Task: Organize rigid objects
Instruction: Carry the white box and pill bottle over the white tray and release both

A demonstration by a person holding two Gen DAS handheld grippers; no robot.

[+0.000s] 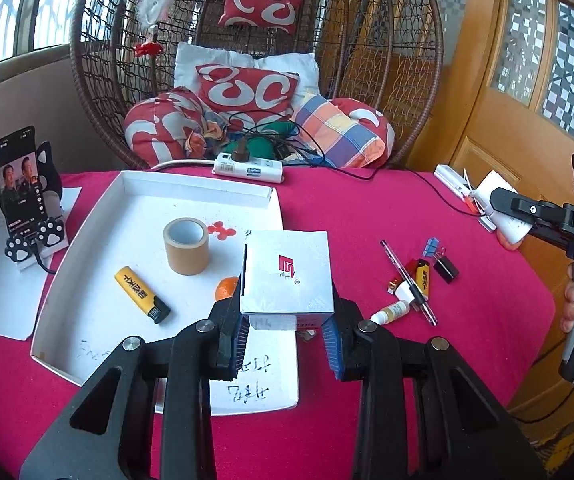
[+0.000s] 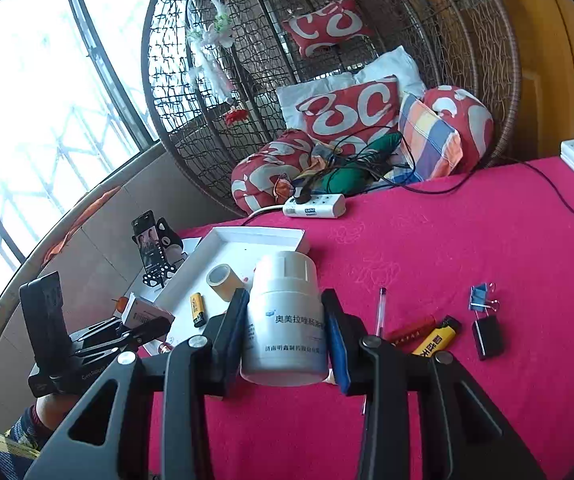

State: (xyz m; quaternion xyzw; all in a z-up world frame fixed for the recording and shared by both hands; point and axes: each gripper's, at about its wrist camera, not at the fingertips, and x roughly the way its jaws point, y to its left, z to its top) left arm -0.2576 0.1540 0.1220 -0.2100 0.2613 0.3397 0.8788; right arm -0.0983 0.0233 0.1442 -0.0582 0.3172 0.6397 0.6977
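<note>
We hold a white box (image 1: 287,272) in our left gripper (image 1: 287,344) — the tray (image 1: 87,280) lies just left; right gripper (image 2: 287,348) clamps a bottle (image 2: 287,320).

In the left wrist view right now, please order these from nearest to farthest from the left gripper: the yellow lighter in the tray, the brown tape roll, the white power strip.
1. Yellow lighter, in the white tray, left of the left gripper, nearest.
2. Brown tape roll, further back in the tray.
3. White power strip, at the table's far edge.
</note>
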